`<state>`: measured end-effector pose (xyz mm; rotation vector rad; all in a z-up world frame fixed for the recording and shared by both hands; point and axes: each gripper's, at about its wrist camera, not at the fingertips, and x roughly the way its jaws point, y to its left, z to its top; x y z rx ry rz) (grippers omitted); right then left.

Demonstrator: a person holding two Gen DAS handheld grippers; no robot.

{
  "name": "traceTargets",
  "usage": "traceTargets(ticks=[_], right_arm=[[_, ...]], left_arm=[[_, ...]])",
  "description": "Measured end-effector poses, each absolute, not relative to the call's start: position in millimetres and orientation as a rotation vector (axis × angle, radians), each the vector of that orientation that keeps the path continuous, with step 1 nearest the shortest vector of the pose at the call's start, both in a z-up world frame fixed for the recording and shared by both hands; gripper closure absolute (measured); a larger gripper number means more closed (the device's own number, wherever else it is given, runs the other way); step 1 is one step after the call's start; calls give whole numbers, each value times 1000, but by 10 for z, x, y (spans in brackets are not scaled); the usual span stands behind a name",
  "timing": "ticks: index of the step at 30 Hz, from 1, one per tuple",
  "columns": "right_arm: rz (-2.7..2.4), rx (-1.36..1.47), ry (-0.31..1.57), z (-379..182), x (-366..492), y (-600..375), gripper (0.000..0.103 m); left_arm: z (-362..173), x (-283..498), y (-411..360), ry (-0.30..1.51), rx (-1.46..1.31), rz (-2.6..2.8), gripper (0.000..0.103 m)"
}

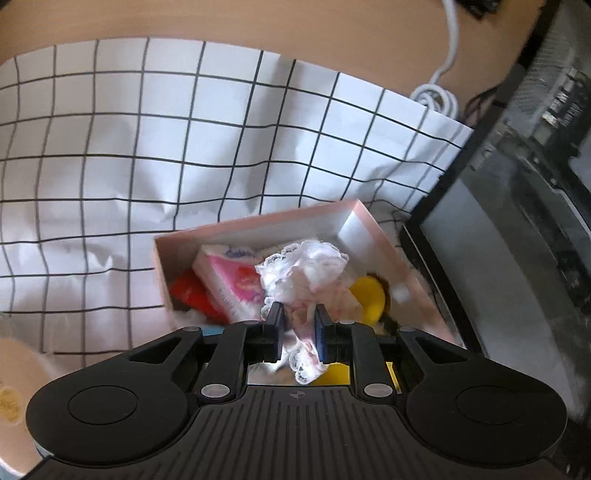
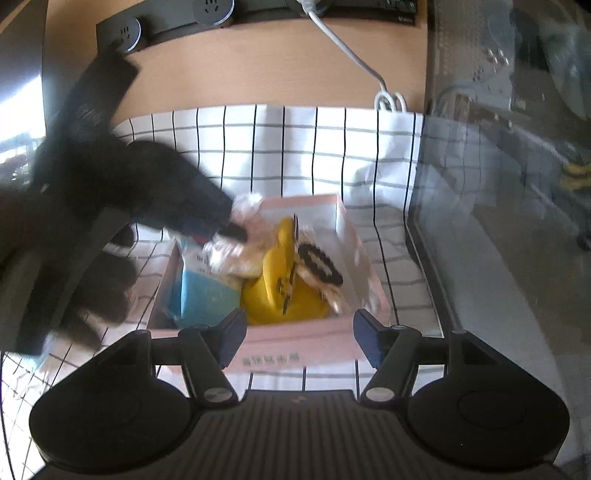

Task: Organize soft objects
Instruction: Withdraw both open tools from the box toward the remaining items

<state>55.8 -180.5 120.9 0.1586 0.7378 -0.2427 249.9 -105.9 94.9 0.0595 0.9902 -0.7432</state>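
My left gripper is shut on a white and pink lace cloth and holds it over the pink box. In the box lie a pink tissue pack, a red item and a yellow soft item. In the right wrist view the same pink box holds a yellow item, a blue pack and a black scalloped ring. The left gripper reaches in from the left with the lace cloth. My right gripper is open and empty at the box's near wall.
A white cloth with a black grid covers the wooden table. A white cable coils at the back. A glass-sided black case stands to the right. A power strip lies at the back. A round pale object sits at the near left.
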Motion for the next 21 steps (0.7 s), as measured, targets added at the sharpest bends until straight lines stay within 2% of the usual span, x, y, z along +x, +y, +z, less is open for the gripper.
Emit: traceTargets(ticks=[3,8,16,21], right_arm=[[-243,146,725,1234,492,-1787,39],[-264,138,704,1270,379,-1847,38],[-267,153,693,1284,366,-1970,38],[-230,140,669,1391,569,-1908,38]], left_arm=[[885,2691,-1178,1093,-103,-752,80],[1091,2934,-1205,1107,-338,-747,79],[1309,2875,-930,1023,-282,-756,79],[1499,2480,-341,913,-225,-809,79]])
